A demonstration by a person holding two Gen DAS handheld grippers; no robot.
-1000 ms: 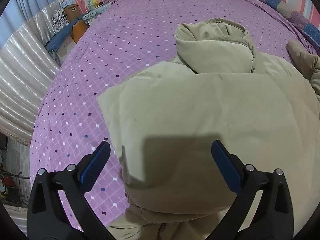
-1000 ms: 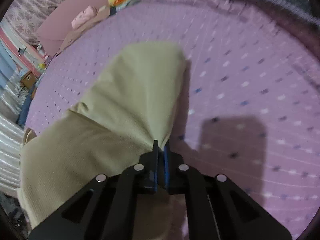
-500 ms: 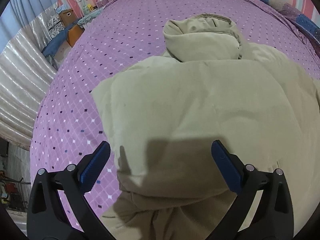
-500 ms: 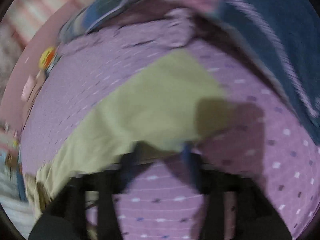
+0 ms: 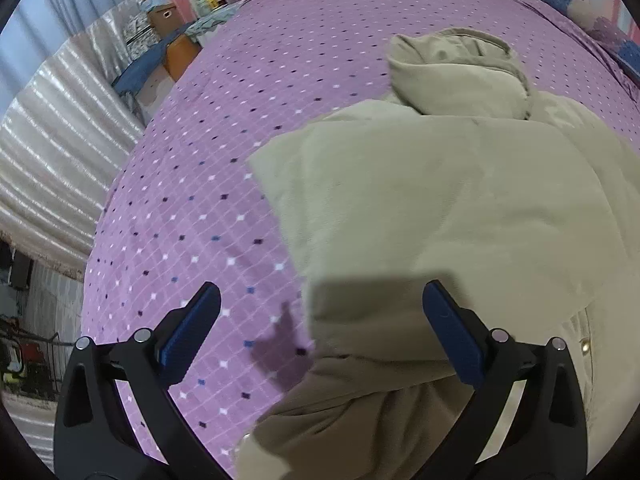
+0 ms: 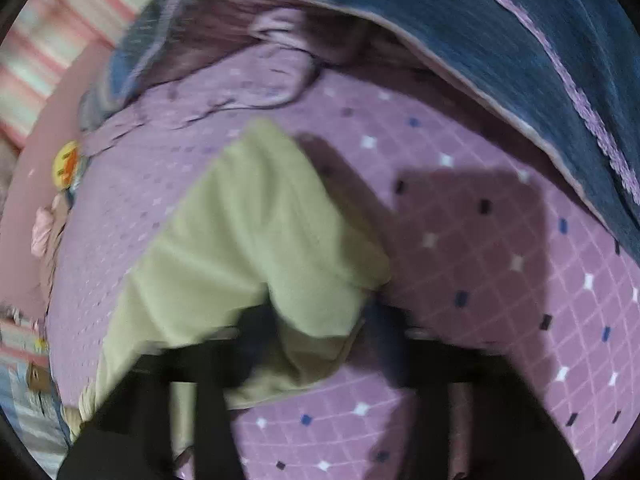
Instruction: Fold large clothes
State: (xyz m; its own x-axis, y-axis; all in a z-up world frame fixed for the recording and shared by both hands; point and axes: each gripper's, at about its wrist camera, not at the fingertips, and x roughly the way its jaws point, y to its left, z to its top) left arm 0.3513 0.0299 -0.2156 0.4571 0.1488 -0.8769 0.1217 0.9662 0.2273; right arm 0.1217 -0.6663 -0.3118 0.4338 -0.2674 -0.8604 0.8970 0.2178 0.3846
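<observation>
A khaki hooded jacket (image 5: 440,200) lies on the purple diamond-pattern bedspread (image 5: 240,120), its hood (image 5: 452,76) at the far end. My left gripper (image 5: 320,292) hangs open above the jacket's near left edge, touching nothing. In the blurred right wrist view, one khaki sleeve (image 6: 256,232) stretches out flat on the bedspread (image 6: 480,280). My right gripper (image 6: 320,316) straddles the sleeve's end. Its jaws are closing, with the cloth between them and the pads still apart.
A dark blue quilt (image 6: 520,40) is bunched along the bed's far right side. A yellow toy (image 6: 66,164) and a pink bundle (image 6: 42,232) lie near the head of the bed. Left of the bed are a silvery curtain (image 5: 52,120) and a cardboard box (image 5: 164,18).
My right gripper let go of the sleeve, opened, swung across the bed and rolled; the sleeve end now sits between its jaws. My left gripper drifted left, staying open.
</observation>
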